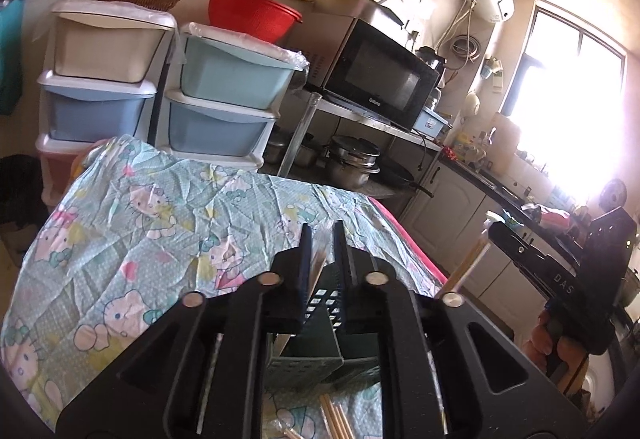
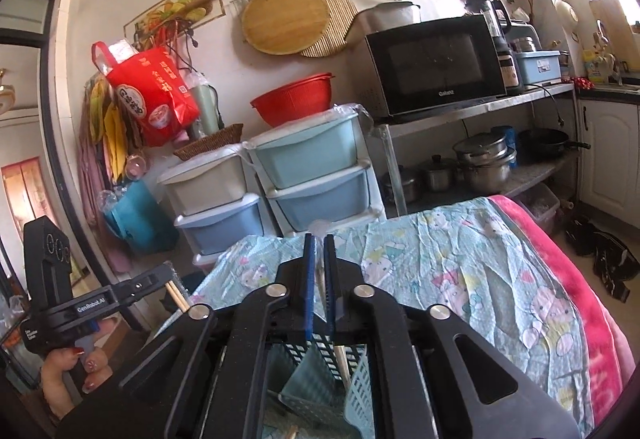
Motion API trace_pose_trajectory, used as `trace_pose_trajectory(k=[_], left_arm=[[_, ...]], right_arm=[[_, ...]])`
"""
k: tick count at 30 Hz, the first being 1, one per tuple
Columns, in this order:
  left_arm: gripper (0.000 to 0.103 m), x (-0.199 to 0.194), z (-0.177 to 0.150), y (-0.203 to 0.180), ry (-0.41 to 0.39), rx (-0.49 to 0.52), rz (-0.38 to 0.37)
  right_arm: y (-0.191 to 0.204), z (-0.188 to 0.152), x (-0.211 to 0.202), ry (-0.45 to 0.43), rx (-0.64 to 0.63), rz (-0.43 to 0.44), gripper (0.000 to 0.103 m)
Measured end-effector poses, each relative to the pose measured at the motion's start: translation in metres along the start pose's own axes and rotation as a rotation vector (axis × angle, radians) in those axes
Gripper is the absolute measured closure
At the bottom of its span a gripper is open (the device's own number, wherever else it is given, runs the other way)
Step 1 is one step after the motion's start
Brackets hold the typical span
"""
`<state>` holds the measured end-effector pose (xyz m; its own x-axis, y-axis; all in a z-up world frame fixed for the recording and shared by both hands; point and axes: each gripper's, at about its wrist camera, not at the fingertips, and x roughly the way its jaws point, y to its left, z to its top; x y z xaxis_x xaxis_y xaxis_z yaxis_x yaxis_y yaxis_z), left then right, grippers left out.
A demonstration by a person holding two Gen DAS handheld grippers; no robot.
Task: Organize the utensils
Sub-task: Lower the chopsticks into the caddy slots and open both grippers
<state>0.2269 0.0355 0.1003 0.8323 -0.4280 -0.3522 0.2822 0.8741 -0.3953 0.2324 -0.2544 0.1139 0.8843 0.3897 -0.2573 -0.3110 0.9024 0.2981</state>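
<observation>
Kitchen clutter fills the background: stacked plastic drawers point(image 2: 312, 175), a black microwave point(image 2: 436, 67) on a metal shelf. Nearer, a cartoon-print cloth covers the tabletop point(image 1: 160, 223). Left claw point(image 1: 323, 259) pinches a plastic-wrapped pair of chopsticks point(image 1: 318, 267) above a green slotted utensil holder point(image 1: 316, 355). Right claw point(image 2: 319, 279) pinches another wrapped chopstick pack point(image 2: 320, 275) over the holder. Loose chopsticks point(image 1: 336, 417) lie on the cloth below.

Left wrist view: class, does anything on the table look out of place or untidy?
Yes. Loose chopsticks lie on the cloth beside the green holder, not in it. The cloth itself is heavily creased. Both grippers grip wrapped chopsticks above the holder.
</observation>
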Motion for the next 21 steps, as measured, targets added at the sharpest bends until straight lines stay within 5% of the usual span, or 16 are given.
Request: trace_pose_trajectory(k=[21], left_arm=[[0.027, -0.034, -0.019, 0.027, 0.003, -0.072, 0.074]], right_arm=[[-0.005, -0.029, -0.024, 0.072, -0.025, -0.060, 0.061]])
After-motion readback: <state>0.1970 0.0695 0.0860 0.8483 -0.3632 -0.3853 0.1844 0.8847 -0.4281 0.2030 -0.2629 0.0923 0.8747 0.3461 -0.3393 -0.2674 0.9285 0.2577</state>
